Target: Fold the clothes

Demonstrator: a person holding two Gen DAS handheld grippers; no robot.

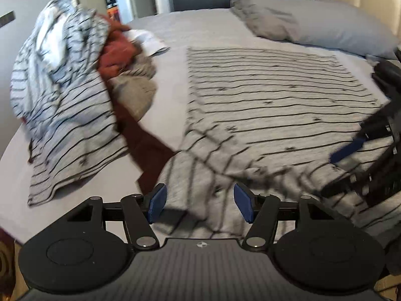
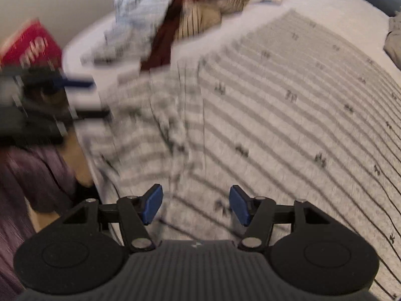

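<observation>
One garment in hand, plenty left. Far left, heaped unsorted pile (image 1: 72,80) of striped, rust-red and beige clothes, untouched. Centre, striped grey shirt (image 1: 263,100) spread flat on the grey bed (image 1: 170,85), near hem rumpled, no fold visible yet. Left gripper (image 1: 200,204) jaws parted over that hem, gripping nothing. Right gripper (image 2: 196,207) jaws likewise apart, nothing pinched. Far right, grey pillows (image 1: 325,22), pale headboard (image 1: 366,2); door and dark wardrobe behind.

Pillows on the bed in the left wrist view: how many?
2: a large grey pillow at the headboard end, and a smaller one lying against its near-left side. Others may be hidden.
</observation>
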